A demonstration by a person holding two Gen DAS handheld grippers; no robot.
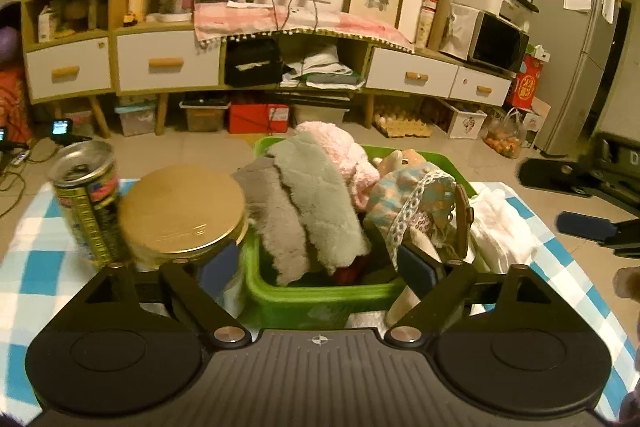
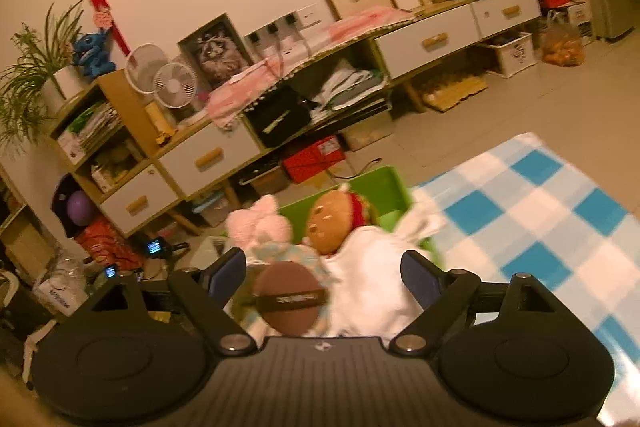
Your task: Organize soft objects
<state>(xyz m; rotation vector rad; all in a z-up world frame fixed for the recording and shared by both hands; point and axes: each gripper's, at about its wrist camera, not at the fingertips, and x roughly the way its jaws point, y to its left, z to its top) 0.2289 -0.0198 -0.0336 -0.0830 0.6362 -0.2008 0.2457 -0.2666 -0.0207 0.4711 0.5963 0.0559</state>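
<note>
A green basket on the checked table holds soft things: a grey-green fluffy cloth, a pink plush, a patterned doll with lace and a white cloth at its right edge. My left gripper is open over the basket's near rim, empty. My right gripper is open above the basket, over a brown round puff, the white cloth, a burger plush and the pink plush. The right gripper also shows at the right of the left wrist view.
A tin can and a jar with a gold lid stand left of the basket. The blue-and-white checked tablecloth extends right. Cabinets, drawers, fans and a fridge stand beyond on the floor.
</note>
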